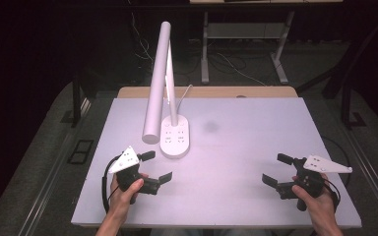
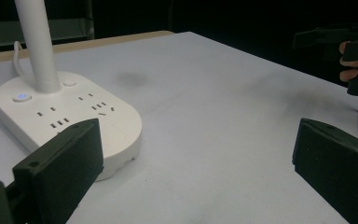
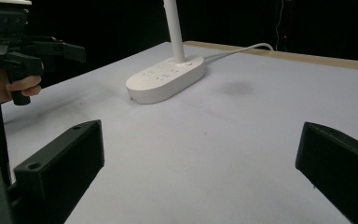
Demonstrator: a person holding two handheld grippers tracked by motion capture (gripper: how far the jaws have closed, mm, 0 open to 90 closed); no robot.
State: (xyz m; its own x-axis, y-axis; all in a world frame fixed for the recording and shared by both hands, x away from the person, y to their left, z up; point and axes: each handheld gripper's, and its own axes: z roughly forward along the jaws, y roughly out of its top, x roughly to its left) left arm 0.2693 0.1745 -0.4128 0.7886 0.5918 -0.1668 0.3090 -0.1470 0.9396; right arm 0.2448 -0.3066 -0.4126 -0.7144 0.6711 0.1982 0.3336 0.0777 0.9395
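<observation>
White things: one lamp [image 1: 158, 83] is counted, with one oval base [image 1: 174, 138] carrying socket slots and one lit button [image 2: 21, 96]; a second, unlit button is seen beside the stem in the left gripper view.
Surface: one pale sheet [image 1: 236, 157] is laid over one table [image 1: 211, 92], whose wooden edge is left bare at the far side.
Lamp position: the base is set left of centre on the sheet, with the stem rising from its far end and the long head angled toward the near side.
Cord: one white cord [image 1: 183, 95] is led from the base toward the far edge.
Grippers: two are counted, one per hand.
Left gripper [image 1: 156, 167]: it is held just near of the base, with the jaws spread wide and nothing between them.
Right gripper [image 1: 276, 169]: it is held over the near right of the sheet, well apart from the lamp, with the jaws spread wide and nothing between them.
Mark: one dark smudge [image 1: 210, 127] is seen right of the base.
Cut off: the lamp head is lost past the top of both gripper views.
Hard to make out: the room beyond the table is kept in darkness; only table legs and cables are made out.
</observation>
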